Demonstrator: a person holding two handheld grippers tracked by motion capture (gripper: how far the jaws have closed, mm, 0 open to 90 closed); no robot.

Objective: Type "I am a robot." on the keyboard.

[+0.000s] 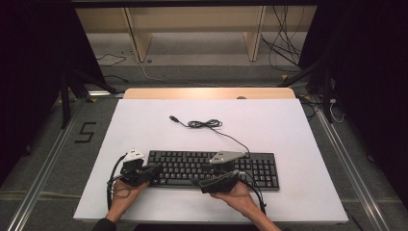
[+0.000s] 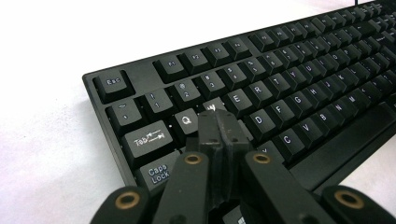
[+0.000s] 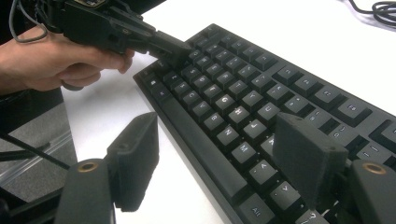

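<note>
Black plastic makes up the keyboard point(image 1: 214, 168), which lies lengthwise on the white desk point(image 1: 288, 125) near its front edge, a little toward the front left corner from the middle; its thin cable point(image 1: 207, 124) runs from the back edge of the keyboard toward the middle of the desk, loops there in a small tangle and ends in a plug lying flat; the left gripper point(image 1: 156, 169), held in the person's left hand point(image 1: 126, 192), sits at the keyboard's left end with its jaws pressed together, nothing between them, their joined tip over the keys close to Q and W in the left gripper view point(image 2: 219, 128); whether the tip presses a key or hangs just above it cannot be told; the right gripper point(image 1: 208, 169), held in the right hand point(image 1: 238, 195), sits over the front edge of the keyboard near its middle; in the right gripper view its jaws stand wide apart and grasp nothing point(image 3: 219, 158), one pad over the bare desk just beside the keyboard's front edge, the other over the letter keys; that same view shows the left hand point(image 3: 51, 60) with its clenched gripper reaching onto the far end of the keyboard.
</note>
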